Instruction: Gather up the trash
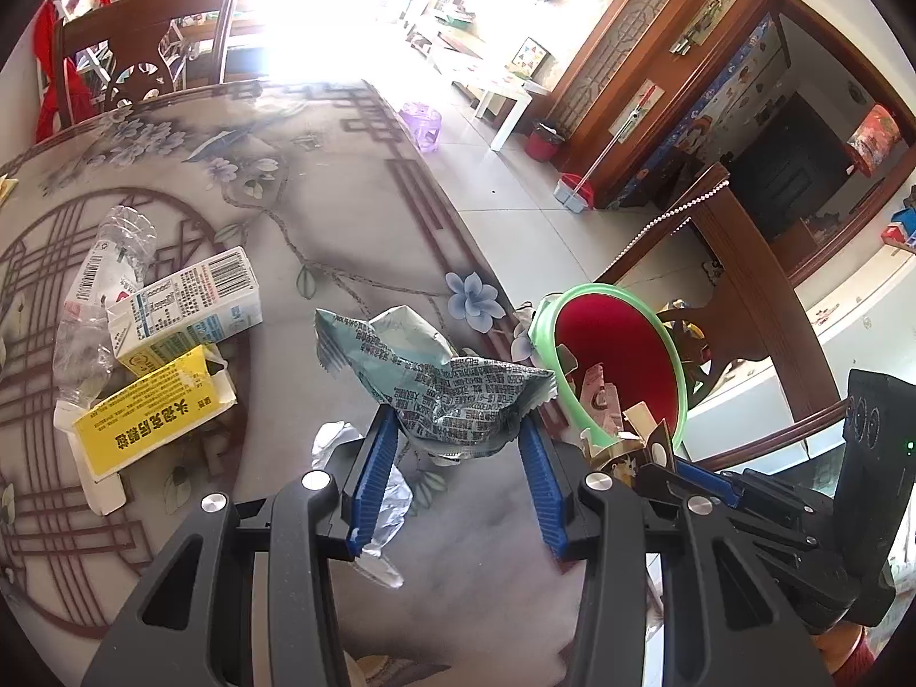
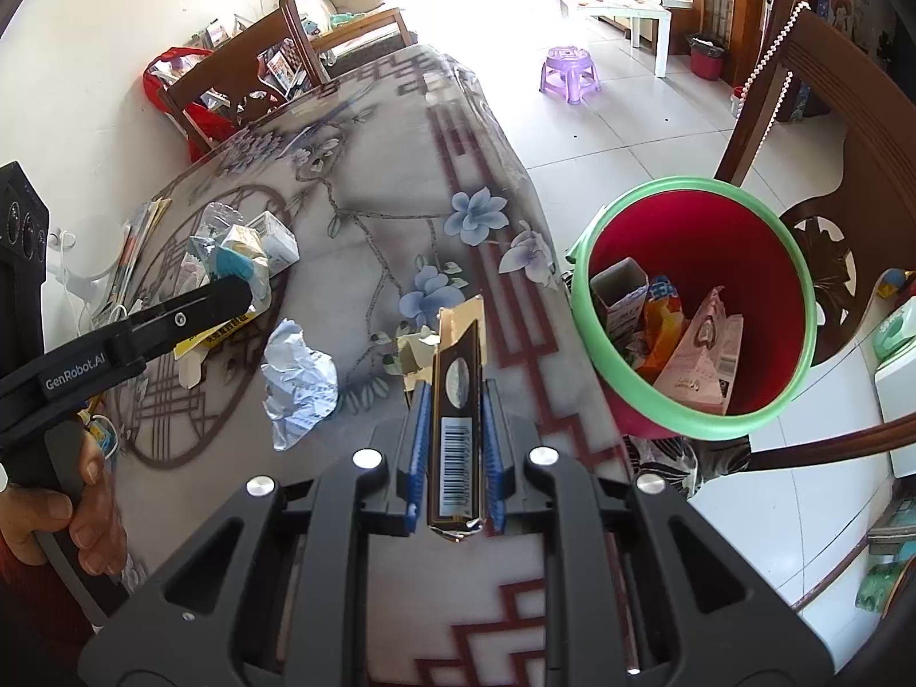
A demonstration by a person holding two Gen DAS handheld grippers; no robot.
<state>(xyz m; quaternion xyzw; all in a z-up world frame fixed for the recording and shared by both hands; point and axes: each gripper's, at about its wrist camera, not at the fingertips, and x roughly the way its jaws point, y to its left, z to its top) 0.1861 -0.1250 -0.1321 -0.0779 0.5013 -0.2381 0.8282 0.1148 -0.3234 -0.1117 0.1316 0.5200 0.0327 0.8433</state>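
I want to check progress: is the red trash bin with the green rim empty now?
No, the red bin already holds several pieces, including a pink carton and an orange wrapper.

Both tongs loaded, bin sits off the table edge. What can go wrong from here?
1. The left tongs pinch the crumpled wrapper only at its lower folds; most of it stands above the fingers, so it may slip out in transit.
2. The bin already holds cartons near the rim; a light wrapper could catch there and spill out.
3. The right tongs hold the black-and-gold box close by; both heading for the bin could collide.
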